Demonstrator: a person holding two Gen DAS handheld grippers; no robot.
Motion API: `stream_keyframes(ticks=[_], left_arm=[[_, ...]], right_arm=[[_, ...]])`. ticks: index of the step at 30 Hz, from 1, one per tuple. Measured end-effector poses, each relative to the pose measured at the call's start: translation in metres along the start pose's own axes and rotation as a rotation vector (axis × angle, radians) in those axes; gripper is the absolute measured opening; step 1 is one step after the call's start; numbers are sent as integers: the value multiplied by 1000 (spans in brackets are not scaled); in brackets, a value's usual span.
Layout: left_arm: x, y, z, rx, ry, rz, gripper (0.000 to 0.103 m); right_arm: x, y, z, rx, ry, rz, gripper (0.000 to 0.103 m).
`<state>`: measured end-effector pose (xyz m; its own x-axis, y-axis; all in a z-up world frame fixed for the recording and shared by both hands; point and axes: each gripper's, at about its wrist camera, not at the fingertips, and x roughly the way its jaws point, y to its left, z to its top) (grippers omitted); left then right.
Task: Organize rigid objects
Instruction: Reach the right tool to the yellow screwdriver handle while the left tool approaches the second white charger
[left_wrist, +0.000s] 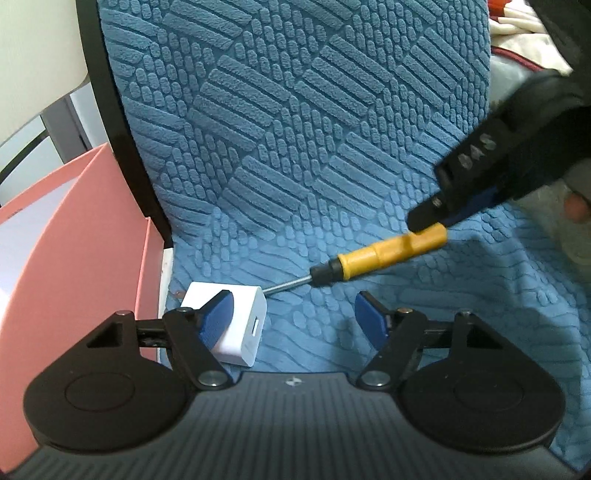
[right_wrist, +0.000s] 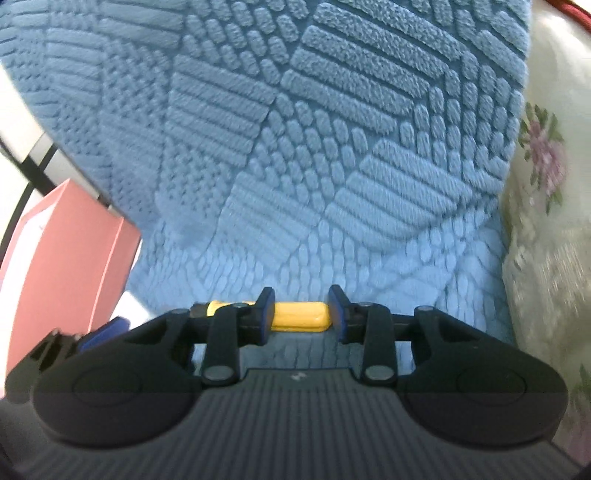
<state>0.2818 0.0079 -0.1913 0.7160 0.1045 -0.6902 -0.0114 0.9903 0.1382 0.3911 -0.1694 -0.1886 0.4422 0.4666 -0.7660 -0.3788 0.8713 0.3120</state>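
- Looking along the left gripper (left_wrist: 293, 319), its blue pads (left_wrist: 217, 318) stand wide apart with nothing between them; the left pad overlaps a white charger block (left_wrist: 246, 325) in the picture, and whether they touch cannot be told.
- The charger lies on the blue textured cover (left_wrist: 295, 129) near its left edge, close beside a pink box (left_wrist: 77, 236) that stands off that edge.
- A yellow-handled screwdriver (left_wrist: 373, 255) slants across the cover with its metal tip pointing at the charger's far corner; the right gripper (left_wrist: 434, 218) is at the handle's far end.
- From the right wrist, the right gripper (right_wrist: 301, 314) has its jaws partly open, and the screwdriver (right_wrist: 297, 314) lies crosswise between the pads (right_wrist: 266, 314); whether they press on the handle cannot be told.
- The pink box (right_wrist: 70, 258) shows at the cover's (right_wrist: 295, 147) left edge, and a flowered cloth (right_wrist: 546, 221) lies past its right edge.
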Motion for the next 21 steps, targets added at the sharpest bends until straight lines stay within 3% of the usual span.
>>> stream_keyframes(ticks=[5,9,17,21], left_arm=[[-1,6,-1,-9,12,17,77],[1,9,-3,18,27,53,78],[11,1,-8,126,62,144,86],[13,-2,-7,163,58,166,90]], right_arm=[[-22,3,-20,-35,14,30,36],[-41,3,-27,-94,-25,31,37],[-25,27,-4,-345,-54,60,37],[-11,40,1,-432,-53,51,47]])
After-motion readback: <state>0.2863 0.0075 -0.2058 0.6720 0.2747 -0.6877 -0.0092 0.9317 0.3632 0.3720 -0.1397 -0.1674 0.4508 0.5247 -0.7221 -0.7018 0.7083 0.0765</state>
